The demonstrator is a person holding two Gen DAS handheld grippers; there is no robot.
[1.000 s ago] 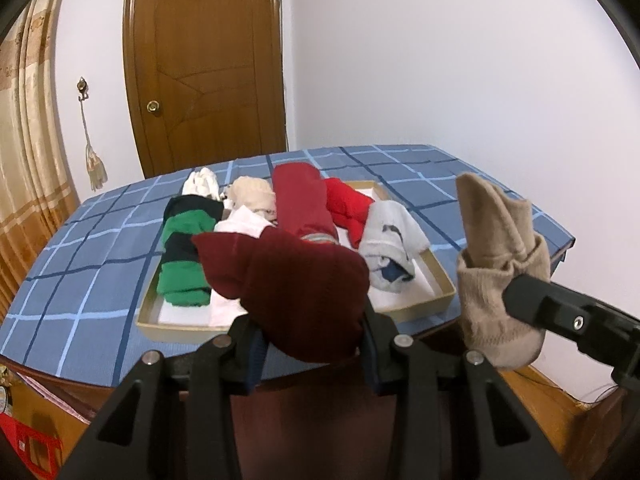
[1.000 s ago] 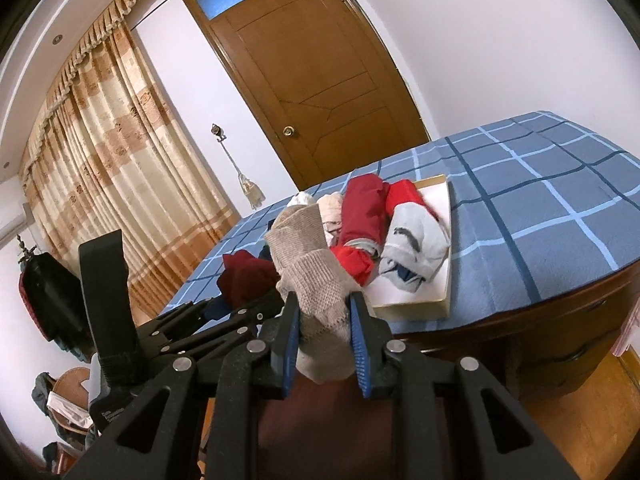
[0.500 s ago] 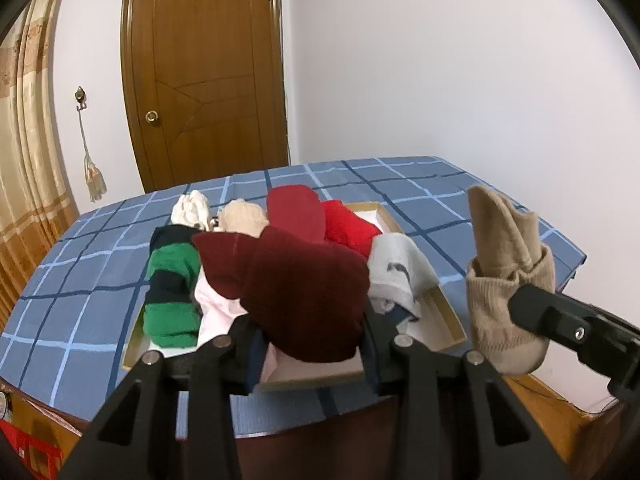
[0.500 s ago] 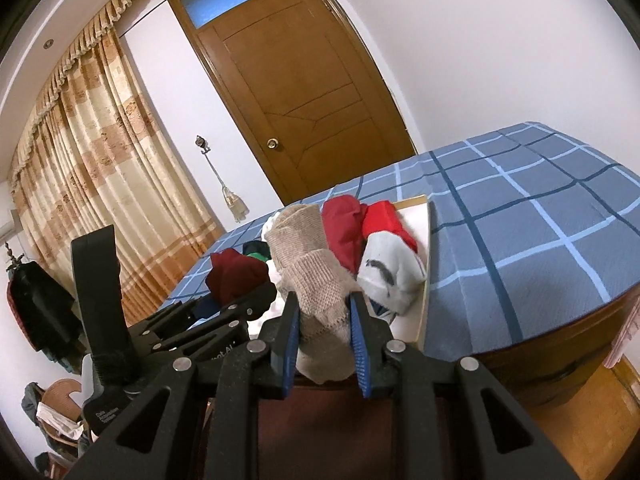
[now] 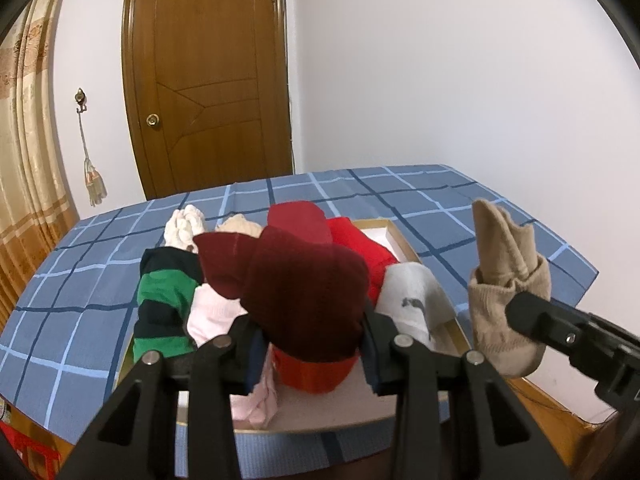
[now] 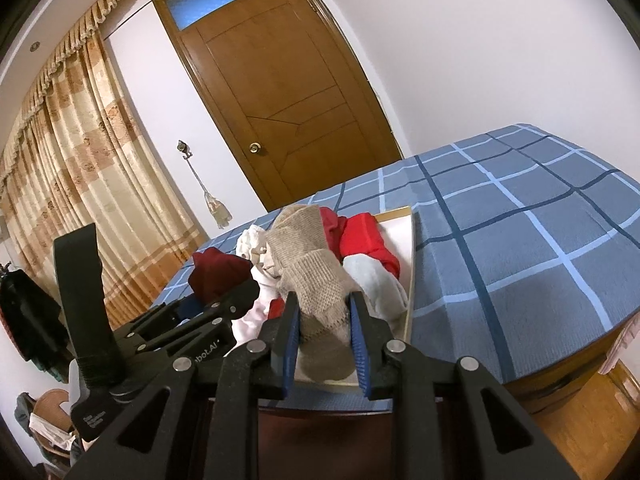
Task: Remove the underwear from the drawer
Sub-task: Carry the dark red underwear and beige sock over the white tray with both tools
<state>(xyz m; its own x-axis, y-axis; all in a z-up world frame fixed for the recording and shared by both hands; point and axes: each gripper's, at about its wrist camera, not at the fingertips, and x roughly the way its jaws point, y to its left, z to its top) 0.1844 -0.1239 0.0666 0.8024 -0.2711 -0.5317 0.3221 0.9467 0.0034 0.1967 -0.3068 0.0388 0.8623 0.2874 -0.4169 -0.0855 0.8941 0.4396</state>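
In the left wrist view my left gripper (image 5: 310, 344) is shut on a dark maroon rolled garment (image 5: 304, 292), held just above the near end of the shallow drawer tray (image 5: 404, 236). The tray lies on a blue checked table (image 5: 80, 320). To the right, my right gripper (image 5: 516, 312) is shut on a beige knit roll (image 5: 504, 280) beside the tray. The right wrist view shows that beige roll (image 6: 320, 292) pinched between the blue pads of the right gripper (image 6: 324, 320), with the left gripper (image 6: 244, 292) and maroon garment (image 6: 216, 272) to its left.
The tray holds several more rolls: green-and-black striped (image 5: 164, 300), pink (image 5: 212, 312), white (image 5: 184, 226), red (image 5: 360, 248) and grey-white (image 5: 412, 296). A wooden door (image 5: 208, 80) and a curtain (image 5: 28, 160) stand behind the table. Its right edge drops to a wooden floor (image 5: 560, 412).
Both grippers have moved forward over the table's near edge toward the tray, each keeping its garment. The tray now sits closer and lower in both views.
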